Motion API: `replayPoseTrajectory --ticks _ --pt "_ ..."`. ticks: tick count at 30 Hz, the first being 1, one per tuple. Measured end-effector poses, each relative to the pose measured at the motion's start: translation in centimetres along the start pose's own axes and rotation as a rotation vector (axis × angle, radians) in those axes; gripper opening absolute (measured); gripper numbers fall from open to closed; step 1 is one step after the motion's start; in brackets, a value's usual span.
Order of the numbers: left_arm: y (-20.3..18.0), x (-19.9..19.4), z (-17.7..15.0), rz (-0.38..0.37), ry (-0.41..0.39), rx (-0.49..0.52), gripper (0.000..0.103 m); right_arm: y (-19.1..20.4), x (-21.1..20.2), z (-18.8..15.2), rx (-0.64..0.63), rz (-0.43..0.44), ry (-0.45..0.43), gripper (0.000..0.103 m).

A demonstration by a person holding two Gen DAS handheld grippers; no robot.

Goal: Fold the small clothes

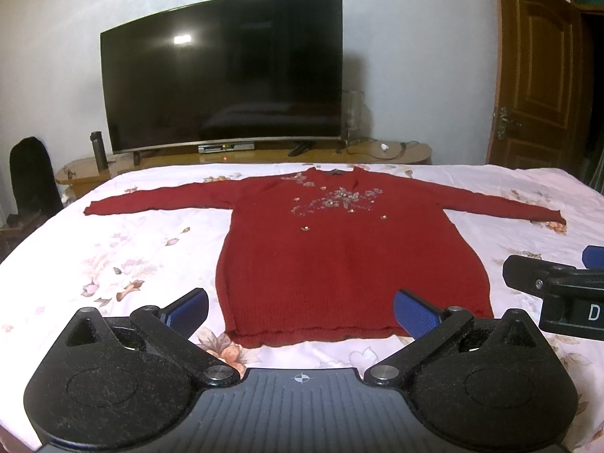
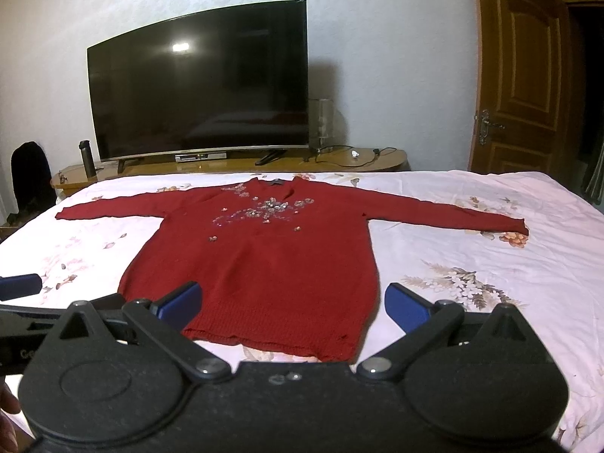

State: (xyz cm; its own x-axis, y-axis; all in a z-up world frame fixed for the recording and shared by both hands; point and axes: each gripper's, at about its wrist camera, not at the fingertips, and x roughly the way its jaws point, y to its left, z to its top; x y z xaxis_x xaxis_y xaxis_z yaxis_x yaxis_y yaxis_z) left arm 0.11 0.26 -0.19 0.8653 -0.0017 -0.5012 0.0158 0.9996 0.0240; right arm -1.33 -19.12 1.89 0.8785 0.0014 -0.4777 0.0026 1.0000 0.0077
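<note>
Above the near edge of the bed point(image 1: 528, 204), the left gripper point(image 1: 301, 309) and right gripper point(image 2: 292, 302) hung spread wide and empty; beyond them the red sweater point(image 1: 339, 264) lay flat on the floral sheet, sleeves outstretched, hem nearest.

1. Red sweater point(image 2: 260, 264) lay flat, face up, on the floral bedsheet point(image 2: 472, 256); both sleeves spread out toward 9 and 3 o'clock, collar at 12, hem at 6.
2. Beaded flower trim point(image 2: 264, 209) sat across the chest.
3. Right gripper point(image 2: 292, 304) hung over the hem, blue fingers point(image 2: 406, 305) wide apart, holding nothing.
4. Left gripper's blue finger tip point(image 2: 19, 285) showed at 9 o'clock over the sheet.
5. Dark TV point(image 2: 196, 83) stood on a wooden stand point(image 2: 234, 166) at 12 o'clock; brown door point(image 2: 524, 71) at 2.
</note>
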Motion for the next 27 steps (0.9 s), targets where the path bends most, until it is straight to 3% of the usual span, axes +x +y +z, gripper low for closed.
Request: replayPoseTrajectory --ticks 27 --pt "-0.14 -0.23 0.17 0.003 0.002 0.002 0.103 0.53 0.38 0.02 -0.003 0.001 0.007 0.103"
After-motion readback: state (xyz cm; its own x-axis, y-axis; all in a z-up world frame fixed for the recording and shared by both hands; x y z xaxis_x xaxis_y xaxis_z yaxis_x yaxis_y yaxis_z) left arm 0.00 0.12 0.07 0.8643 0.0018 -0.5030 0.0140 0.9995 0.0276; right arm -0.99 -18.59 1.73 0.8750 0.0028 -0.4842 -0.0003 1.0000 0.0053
